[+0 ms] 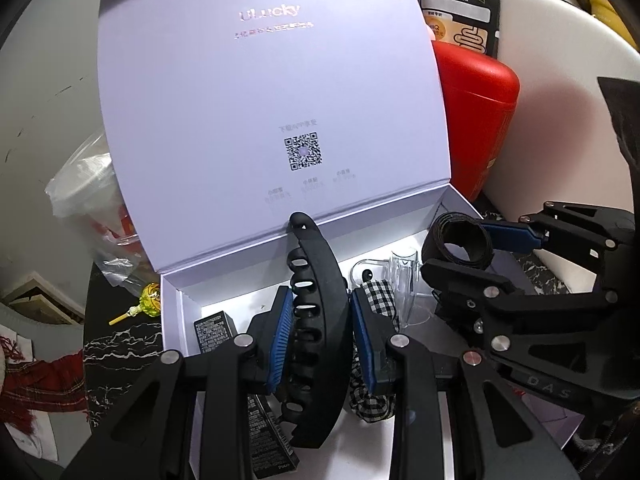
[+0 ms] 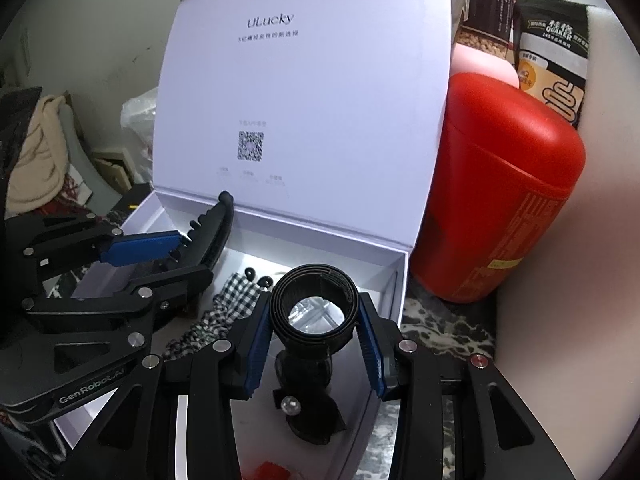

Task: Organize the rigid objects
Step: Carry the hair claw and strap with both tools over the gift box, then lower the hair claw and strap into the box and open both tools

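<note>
One white cardboard gift box [image 1: 176, 312], its hinged lid [image 1: 264, 100] standing open with one QR code printed inside, sits on a black marble-pattern desk [image 1: 116, 344].

Two grippers, both over the box. The left gripper [image 1: 322, 340] has its blue pads clamped on one long curved black plastic hair clip [image 1: 316, 280], held lengthwise with its tip toward the lid hinge. The right gripper [image 2: 314, 324] is closed on one black ring-shaped holder on a stubby stem [image 2: 314, 304], the ring facing the camera, above the right end of the box.

Inside the box: one black-and-white gingham fabric scrunchie [image 1: 380, 296] mid-floor, one clear plastic stand [image 1: 404, 284] beside it toward the right wall, and two small black cartons with white print [image 1: 214, 332] at the left end. One small red item shows at the near edge in the right wrist view; cannot tell what it is.

Outside: one red plastic canister [image 2: 500, 184] touching the box's right wall, one dark Quaker oats bag [image 2: 556, 56] behind it, one yellow-wrapped lollipop [image 1: 146, 304] on the desk just left of the box, and clear plastic bags [image 1: 88, 188] farther left.
</note>
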{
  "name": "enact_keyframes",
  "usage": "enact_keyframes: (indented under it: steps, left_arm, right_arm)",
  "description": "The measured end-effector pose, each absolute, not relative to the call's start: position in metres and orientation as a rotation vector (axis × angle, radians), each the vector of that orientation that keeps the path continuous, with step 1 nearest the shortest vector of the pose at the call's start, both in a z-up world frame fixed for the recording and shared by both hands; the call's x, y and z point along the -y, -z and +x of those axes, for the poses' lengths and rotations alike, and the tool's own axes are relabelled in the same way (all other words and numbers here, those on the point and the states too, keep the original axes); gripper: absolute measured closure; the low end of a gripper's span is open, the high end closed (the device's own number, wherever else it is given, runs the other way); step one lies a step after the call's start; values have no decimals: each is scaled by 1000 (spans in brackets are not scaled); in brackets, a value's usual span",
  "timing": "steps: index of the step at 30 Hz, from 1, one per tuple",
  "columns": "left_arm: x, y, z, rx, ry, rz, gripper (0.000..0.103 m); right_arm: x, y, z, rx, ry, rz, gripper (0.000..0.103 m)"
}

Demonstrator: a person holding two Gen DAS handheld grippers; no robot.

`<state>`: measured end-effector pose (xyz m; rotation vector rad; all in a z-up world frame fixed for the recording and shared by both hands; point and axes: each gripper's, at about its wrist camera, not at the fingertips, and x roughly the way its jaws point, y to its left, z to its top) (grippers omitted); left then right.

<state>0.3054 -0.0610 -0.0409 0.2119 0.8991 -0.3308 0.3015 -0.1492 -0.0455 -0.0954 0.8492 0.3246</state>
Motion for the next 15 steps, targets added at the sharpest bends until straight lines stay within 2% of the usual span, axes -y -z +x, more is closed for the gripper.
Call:
enact_keyframes:
  steps: [15]
  left_arm:
    - [62,53,311,-960,351,212,74]
  right_arm:
    - [138,56,306,-882,-331,-101,62]
